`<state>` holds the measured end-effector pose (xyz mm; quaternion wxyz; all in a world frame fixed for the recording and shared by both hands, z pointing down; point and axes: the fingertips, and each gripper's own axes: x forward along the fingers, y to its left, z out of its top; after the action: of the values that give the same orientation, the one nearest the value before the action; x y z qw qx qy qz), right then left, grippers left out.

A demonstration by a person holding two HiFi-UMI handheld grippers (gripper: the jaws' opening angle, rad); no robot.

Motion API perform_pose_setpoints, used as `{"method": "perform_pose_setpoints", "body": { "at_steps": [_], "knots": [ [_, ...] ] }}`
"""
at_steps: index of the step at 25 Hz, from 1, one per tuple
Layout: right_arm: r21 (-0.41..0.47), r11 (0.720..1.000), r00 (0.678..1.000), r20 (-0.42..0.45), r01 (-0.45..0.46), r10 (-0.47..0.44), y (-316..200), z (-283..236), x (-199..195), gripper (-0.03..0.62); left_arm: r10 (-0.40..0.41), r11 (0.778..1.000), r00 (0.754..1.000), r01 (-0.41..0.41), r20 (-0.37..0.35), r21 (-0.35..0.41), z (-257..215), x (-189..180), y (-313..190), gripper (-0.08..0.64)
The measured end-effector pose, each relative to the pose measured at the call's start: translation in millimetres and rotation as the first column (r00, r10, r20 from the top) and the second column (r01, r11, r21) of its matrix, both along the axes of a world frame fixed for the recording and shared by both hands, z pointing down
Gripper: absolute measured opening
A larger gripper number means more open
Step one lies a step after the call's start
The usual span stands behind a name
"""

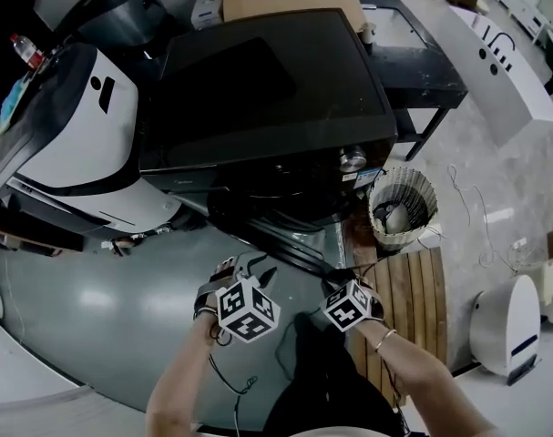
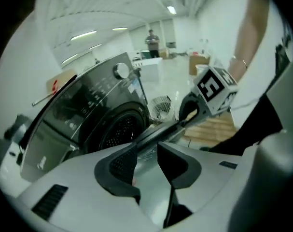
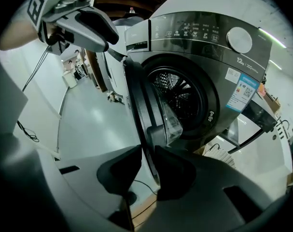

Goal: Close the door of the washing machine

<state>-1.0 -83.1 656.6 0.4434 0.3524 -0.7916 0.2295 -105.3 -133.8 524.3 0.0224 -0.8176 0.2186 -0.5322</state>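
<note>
The dark front-loading washing machine stands ahead of me, and its round door hangs open toward me. In the right gripper view the door stands edge-on beside the drum opening, and my right gripper is shut on the door's outer rim. My left gripper is open. The door's edge runs just past its tips toward the right gripper, and grey floor shows in the gap. In the head view the left gripper and right gripper sit side by side at the door.
A wicker basket and a wooden slat mat lie right of the machine. A white appliance stands on its left and a black table behind it. A small white unit sits at lower right. A person stands far off.
</note>
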Motion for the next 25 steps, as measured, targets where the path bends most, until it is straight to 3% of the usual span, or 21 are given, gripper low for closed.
{"method": "perform_pose_setpoints", "body": {
  "at_steps": [4, 9, 17, 25],
  "knots": [
    [0.019, 1.0, 1.0, -0.018, 0.015, -0.014, -9.8, 0.1, 4.8, 0.092, 0.204, 0.974, 0.966, -0.216, 0.157, 0.066, 16.0, 9.6, -5.7, 0.17],
    [0.033, 0.999, 1.0, -0.031, 0.003, -0.002, -19.1, 0.3, 12.2, 0.095, 0.3, 0.942, 0.931, -0.324, 0.207, 0.087, 36.7, 35.5, -5.3, 0.173],
    [0.05, 0.999, 0.998, -0.056, -0.014, 0.017, -35.2, 1.3, 18.9, 0.103, 0.301, 0.913, 0.917, -0.357, 0.26, 0.2, 50.9, 50.2, -23.7, 0.143],
    [0.088, 0.996, 0.994, -0.105, -0.03, 0.039, -56.0, 1.3, 27.5, 0.114, 0.283, 0.923, 0.935, -0.326, 0.214, 0.203, 49.4, 55.6, -39.3, 0.14]
  ]
}}
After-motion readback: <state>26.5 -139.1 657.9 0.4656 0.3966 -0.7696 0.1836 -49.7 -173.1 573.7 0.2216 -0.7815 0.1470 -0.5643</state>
